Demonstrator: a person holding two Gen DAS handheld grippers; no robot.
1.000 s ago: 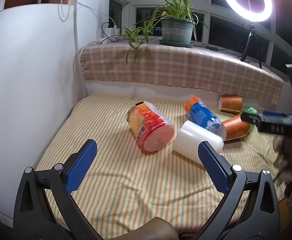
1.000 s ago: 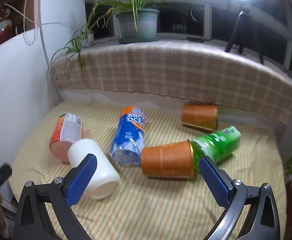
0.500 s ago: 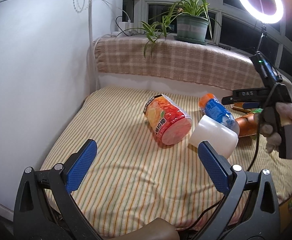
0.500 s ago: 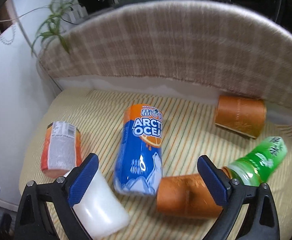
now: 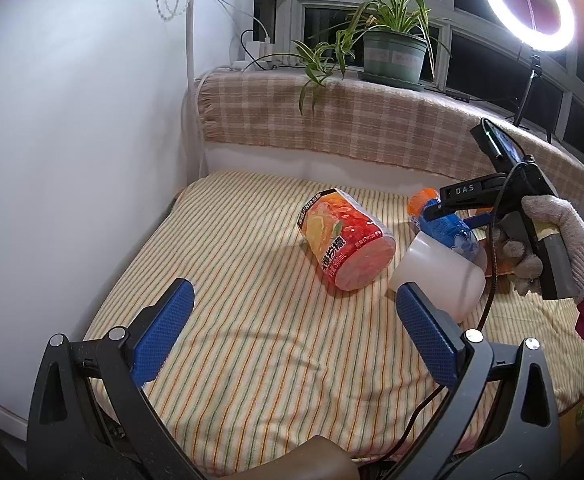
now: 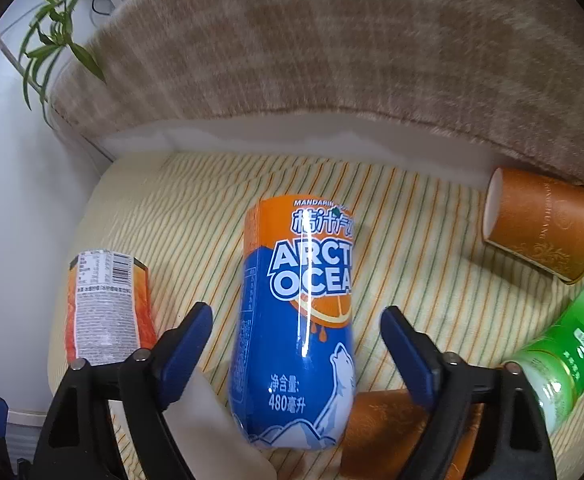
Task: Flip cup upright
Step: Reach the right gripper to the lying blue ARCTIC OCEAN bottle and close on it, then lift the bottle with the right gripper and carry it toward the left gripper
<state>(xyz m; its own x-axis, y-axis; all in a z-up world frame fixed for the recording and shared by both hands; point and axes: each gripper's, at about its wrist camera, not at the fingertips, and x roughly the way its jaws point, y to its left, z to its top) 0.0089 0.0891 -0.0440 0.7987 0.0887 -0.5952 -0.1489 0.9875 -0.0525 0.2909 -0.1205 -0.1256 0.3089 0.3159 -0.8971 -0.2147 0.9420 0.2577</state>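
Now: blue cup [image 6: 296, 328] on its side, mid striped cloth [image 6: 195, 216], between right gripper [image 6: 296, 344] jaws, spread, not touching | judged light, thin, glossy, may slip or dent: grip mid-body | left gripper [image 5: 292, 332] spread, empty | plaid sill cover [image 5: 352, 120], plant [image 5: 392, 52] behind

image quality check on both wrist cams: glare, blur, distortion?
Left wrist view: sharp; ring light blows out top right; strong fisheye bends the white wall; soft shadows on the striped cloth. Right wrist view: checked blanket soft and smeared; a vertical glare streak runs down the blue bottle, label readable; dark corner vignette.
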